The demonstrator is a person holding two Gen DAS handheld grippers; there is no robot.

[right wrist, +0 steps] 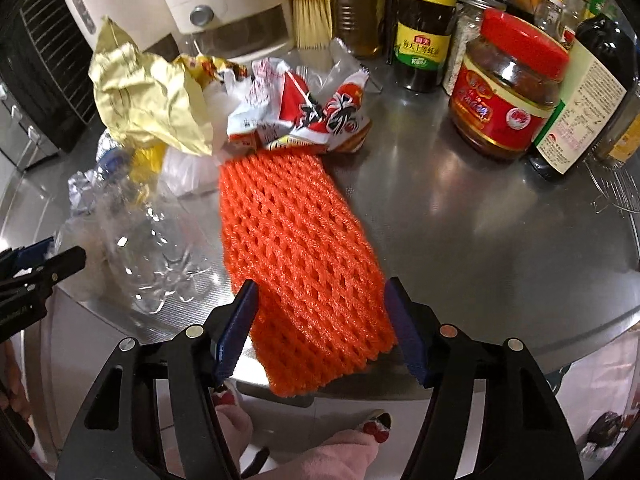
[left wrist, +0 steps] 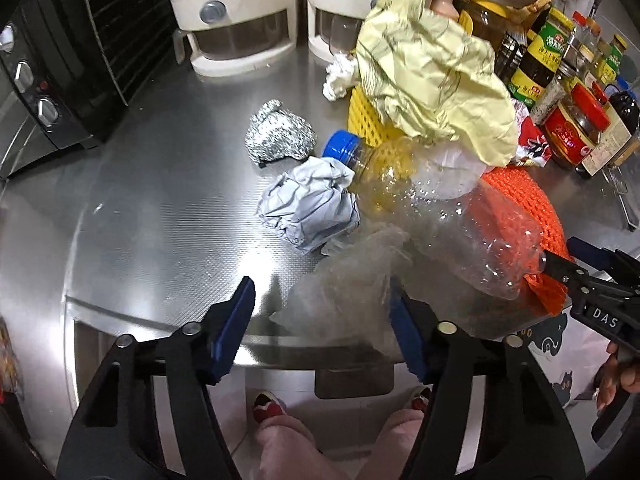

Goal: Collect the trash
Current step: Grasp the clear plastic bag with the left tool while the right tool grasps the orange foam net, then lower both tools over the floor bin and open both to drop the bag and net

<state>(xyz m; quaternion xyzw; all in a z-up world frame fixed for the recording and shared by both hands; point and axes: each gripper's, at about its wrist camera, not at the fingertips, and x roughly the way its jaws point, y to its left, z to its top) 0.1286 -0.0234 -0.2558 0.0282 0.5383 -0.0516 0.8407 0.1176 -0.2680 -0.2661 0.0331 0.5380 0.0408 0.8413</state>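
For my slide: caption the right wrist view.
Right gripper open astride orange foam mesh sleeve at steel counter edge.

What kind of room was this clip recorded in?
Most likely a home kitchen: a stainless steel counter with sauce bottles and a red-lidded jar along the back, and a countertop oven at the left.

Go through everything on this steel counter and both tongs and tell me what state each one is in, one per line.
Left tongs: open, crumpled clear plastic between the fingers.
Right tongs: straddling the orange foam net, grip unclear.
Orange foam net: flat, end overhanging counter edge.
Clear plastic bottle: on its side, blue cap on.
Yellow paper: crumpled.
Grey paper: balled up.
Foil: balled up.
Red snack wrapper: torn open, crumpled.
Red-lidded jar: upright, closed.
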